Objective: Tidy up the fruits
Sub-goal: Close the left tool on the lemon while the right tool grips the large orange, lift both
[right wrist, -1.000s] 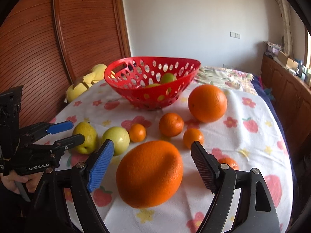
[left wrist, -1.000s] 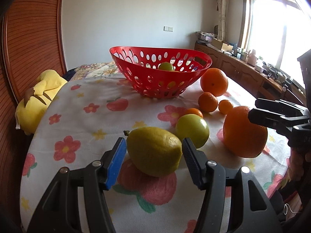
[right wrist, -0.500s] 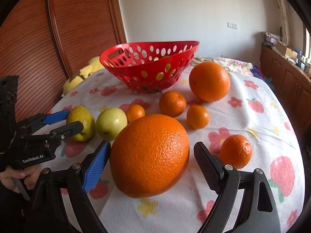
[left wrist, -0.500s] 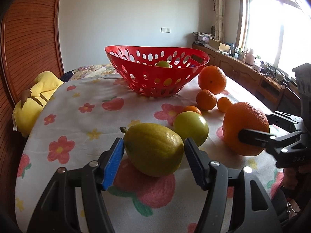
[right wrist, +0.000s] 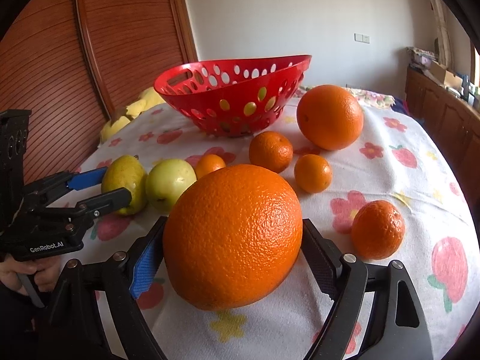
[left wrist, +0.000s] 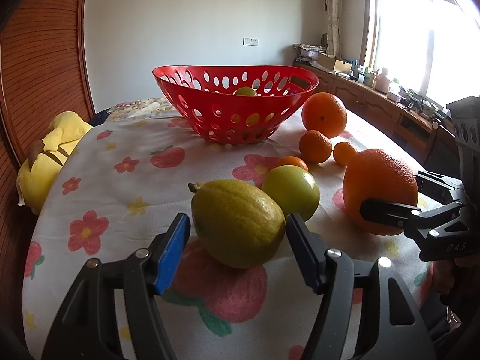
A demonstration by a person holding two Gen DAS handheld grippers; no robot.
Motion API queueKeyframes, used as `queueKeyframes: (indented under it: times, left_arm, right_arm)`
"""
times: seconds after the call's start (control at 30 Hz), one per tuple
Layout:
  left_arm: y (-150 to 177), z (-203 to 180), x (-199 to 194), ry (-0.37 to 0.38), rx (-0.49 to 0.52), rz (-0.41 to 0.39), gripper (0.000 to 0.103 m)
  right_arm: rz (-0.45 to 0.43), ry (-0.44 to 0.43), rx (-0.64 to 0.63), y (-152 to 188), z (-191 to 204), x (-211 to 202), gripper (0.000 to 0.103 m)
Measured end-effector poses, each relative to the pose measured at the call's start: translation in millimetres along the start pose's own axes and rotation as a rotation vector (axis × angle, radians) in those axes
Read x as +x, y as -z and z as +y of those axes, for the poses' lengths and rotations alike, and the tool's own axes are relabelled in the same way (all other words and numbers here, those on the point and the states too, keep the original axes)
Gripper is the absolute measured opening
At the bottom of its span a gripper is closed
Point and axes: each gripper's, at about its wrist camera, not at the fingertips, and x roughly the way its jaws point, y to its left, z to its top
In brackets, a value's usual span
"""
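**Two fruits in the grippers, most fruit not yet in the basket**

Left wrist view: the left gripper brackets the yellow-green lemon at lower centre, fingers spread with a sliver of gap on each side, the lemon resting on the flowered tablecloth. The red basket, upper centre, shows one green fruit inside.

Right wrist view: the right gripper pinches the large orange at lower centre, both pads touching its sides. A green apple, a second large orange and four small tangerines lie loose outside the basket, so I judge the sorting barely begun.
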Motion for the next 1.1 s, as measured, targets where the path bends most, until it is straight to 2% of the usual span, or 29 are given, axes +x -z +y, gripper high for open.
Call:
queueKeyframes:
  times: [0.73,0.97,1.03,1.1]
  left_arm:
    - [-6.2,-3.7,16.5,-0.052,0.01,0.098,0.067]
    - [-13.3,-4.5,19.8,-0.047,0.015,0.103,0.067]
    - [-14.0,-2.3,20.2,-0.045,0.006,0.104,0.063]
    - [-13.9,-0.7,19.8,-0.038,0.003,0.103,0.063]
  right_arm:
    - [-0.004,0.004,-0.002,0.8,-0.6,1.5,0.087]
    - [-0.007,0.007,-0.004,1.5,1.2,0.3,0.086]
    - [-0.007,0.007,-0.005,1.5,1.5,0.1,0.086]
    - [-0.008,0.008,-0.005,1.5,1.6,-0.3,0.086]
